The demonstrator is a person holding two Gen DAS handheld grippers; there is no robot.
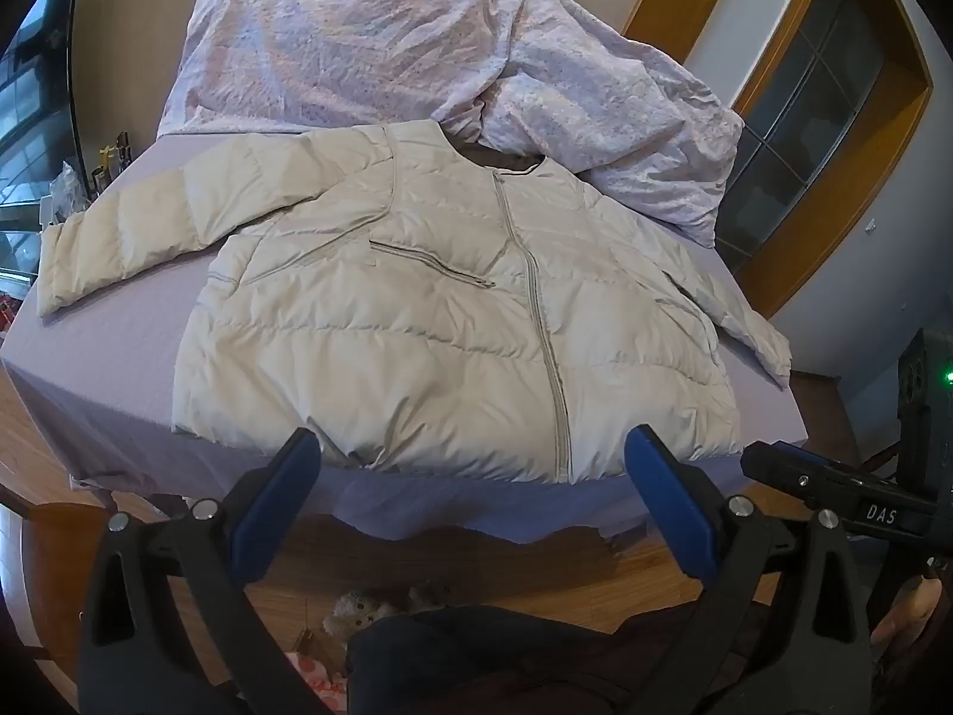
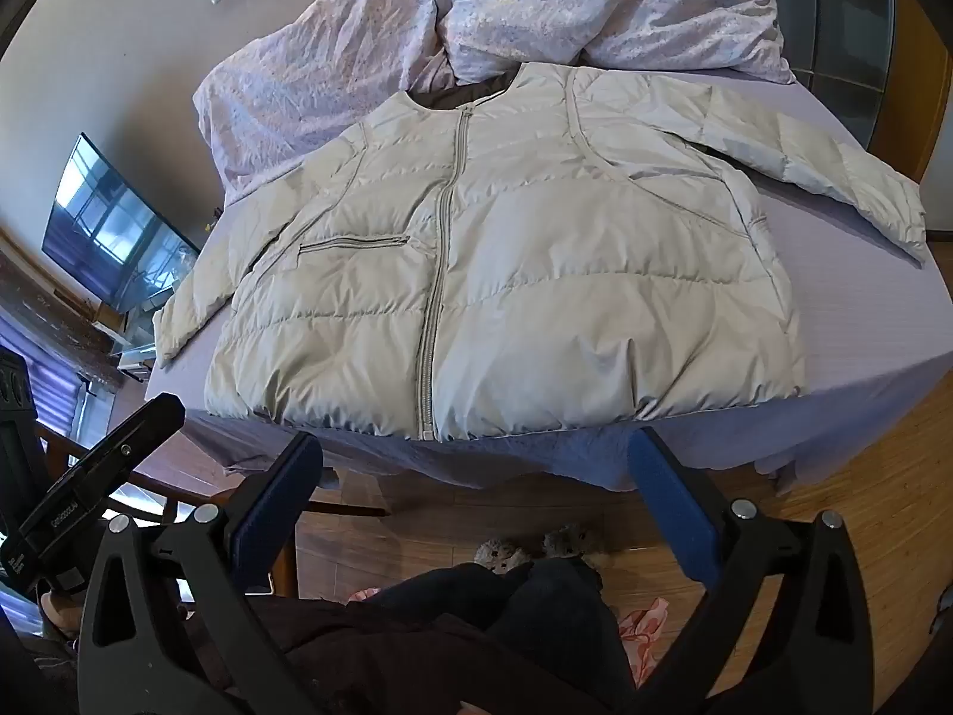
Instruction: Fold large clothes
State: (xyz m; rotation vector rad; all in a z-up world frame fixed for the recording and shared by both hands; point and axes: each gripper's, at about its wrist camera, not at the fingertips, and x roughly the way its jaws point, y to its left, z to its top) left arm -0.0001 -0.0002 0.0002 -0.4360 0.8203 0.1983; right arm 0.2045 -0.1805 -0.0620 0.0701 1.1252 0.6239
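Note:
A cream quilted puffer jacket (image 1: 417, 310) (image 2: 536, 274) lies flat and zipped on a bed with a lilac sheet (image 1: 101, 369) (image 2: 863, 322), both sleeves spread out to the sides, hem toward me. My left gripper (image 1: 473, 447) hangs open just short of the hem, above the bed's near edge, with nothing between its blue pads. My right gripper (image 2: 476, 453) is also open and empty, below the hem at the bed's front edge. Each gripper's black body shows at the edge of the other's view.
A crumpled lilac floral duvet (image 1: 417, 53) (image 2: 476, 18) is heaped at the head of the bed behind the jacket's collar. Wooden floor (image 2: 863, 506) surrounds the bed. A person's dark-clothed legs (image 2: 506, 625) and slippers are below. A television (image 2: 113, 232) stands left; a wood-framed door (image 1: 834, 89) right.

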